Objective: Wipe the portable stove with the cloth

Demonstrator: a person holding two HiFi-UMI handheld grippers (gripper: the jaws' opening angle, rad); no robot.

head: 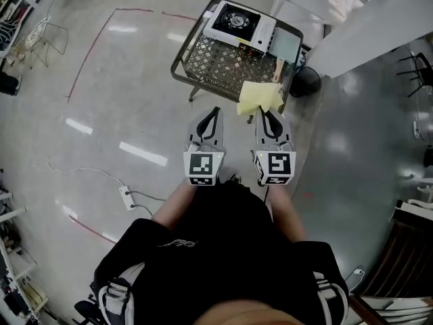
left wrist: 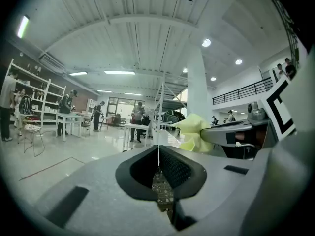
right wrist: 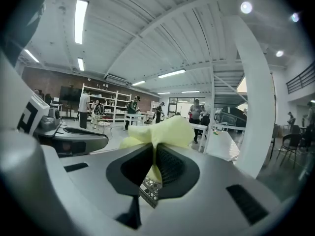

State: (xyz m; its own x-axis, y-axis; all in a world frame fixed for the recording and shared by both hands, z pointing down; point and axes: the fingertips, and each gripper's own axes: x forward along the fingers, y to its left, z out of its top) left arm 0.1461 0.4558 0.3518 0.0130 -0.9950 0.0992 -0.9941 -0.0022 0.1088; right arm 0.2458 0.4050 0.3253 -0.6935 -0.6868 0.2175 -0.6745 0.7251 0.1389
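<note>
The right gripper (head: 264, 112) had its jaws pinched on a yellow cloth (head: 259, 97), a fold of which bunched out past the tips at the near right corner of the wire-mesh table (head: 218, 63). In the right gripper view the cloth filled the slot between the pads. The left gripper (head: 216, 111) hung just beside it, lower centre of the frame, its jaws pressed together with nothing between them.

The portable stove (head: 238, 22) sat at the far end of the table, top centre of the head view, well apart from the cloth.

The step in hand looked like carrying the cloth to the stove. To do it well, the right gripper would probably need to reach over the bare mesh and lay the loose part of the cloth flat on the stove's white top, not dab with the bunched end. The left gripper could steady the stove's edge so it did not slide.

A grey-green panel (head: 284, 44) lay touching the stove's right side. A dark round object (head: 306, 81) stood on the floor past the table's right corner. A power strip (head: 127, 196) with its cable lay at lower left, clear of the path.
</note>
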